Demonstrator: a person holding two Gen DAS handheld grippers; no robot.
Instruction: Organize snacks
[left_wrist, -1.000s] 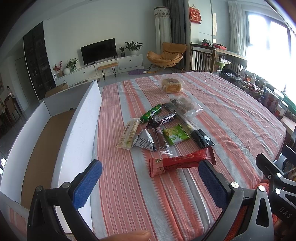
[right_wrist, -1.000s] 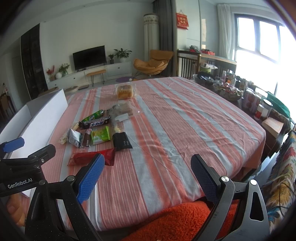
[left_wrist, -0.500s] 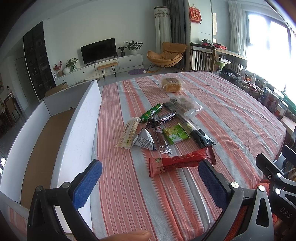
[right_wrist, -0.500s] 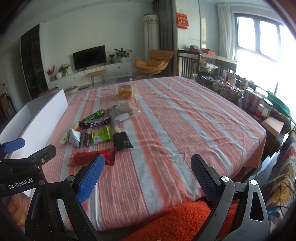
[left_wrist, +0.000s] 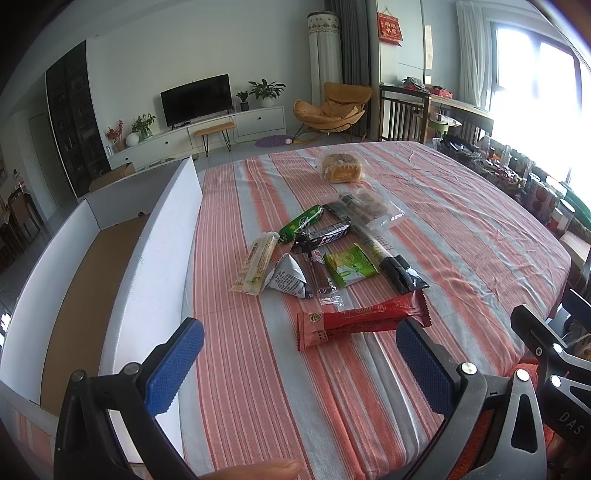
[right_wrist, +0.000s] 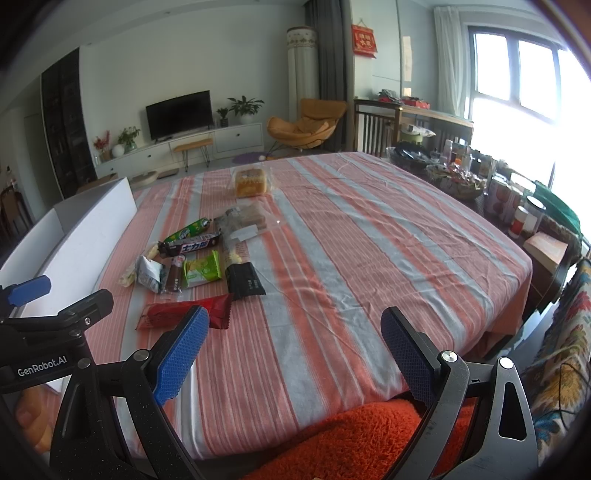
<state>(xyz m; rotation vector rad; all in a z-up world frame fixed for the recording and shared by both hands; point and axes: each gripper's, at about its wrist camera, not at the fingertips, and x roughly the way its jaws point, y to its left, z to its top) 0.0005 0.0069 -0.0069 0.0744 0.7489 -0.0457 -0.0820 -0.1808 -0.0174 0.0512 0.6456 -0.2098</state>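
While both tongs hang spread wide, empty: white box (left_wrist: 147, 266) at bench (left_wrist: 461, 236) left edge; left tongs (left_wrist: 299, 363) just short of red wrapper (left_wrist: 362, 319); snack pile (left_wrist: 321, 251) beyond, mid-bench; right tongs (right_wrist: 295, 350) over bare striped cloth.

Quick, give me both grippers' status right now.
Left gripper: open, holding nothing, jaws wide above the striped tablecloth.
Right gripper: open, holding nothing, jaws wide.
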